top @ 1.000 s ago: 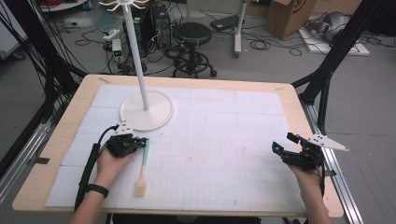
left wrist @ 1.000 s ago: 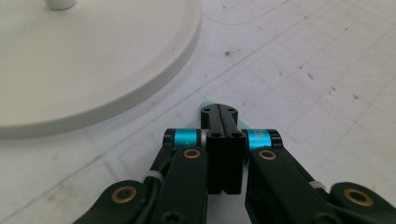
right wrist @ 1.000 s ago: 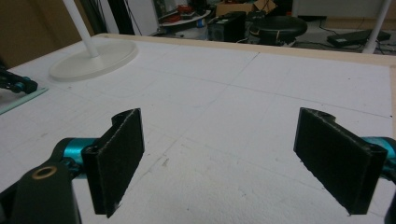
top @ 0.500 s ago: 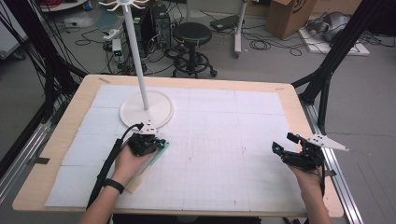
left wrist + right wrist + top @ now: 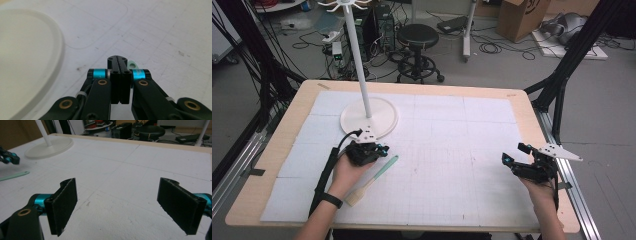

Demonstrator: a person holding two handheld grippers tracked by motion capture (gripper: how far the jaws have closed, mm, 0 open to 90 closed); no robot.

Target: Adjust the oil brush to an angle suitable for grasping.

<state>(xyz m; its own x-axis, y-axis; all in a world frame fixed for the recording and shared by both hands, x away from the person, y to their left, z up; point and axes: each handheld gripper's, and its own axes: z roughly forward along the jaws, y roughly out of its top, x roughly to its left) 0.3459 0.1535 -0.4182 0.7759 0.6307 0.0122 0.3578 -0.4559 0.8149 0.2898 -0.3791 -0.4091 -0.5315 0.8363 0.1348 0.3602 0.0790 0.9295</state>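
Spatula [image 5: 373,176] lies flat beside the closed, empty left gripper [image 5: 377,150], likely awaiting pickup; right gripper [image 5: 512,165] idles wide open.

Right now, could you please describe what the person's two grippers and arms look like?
Both grippers are black with teal-blue collars at the jaw pivots. The left gripper has brass-coloured rivets, a small grey plate on top and a thick black cable trailing back along the forearm. The right gripper has flat black padded jaws and a grey three-cornered plate. A black wristband is on the left wrist.
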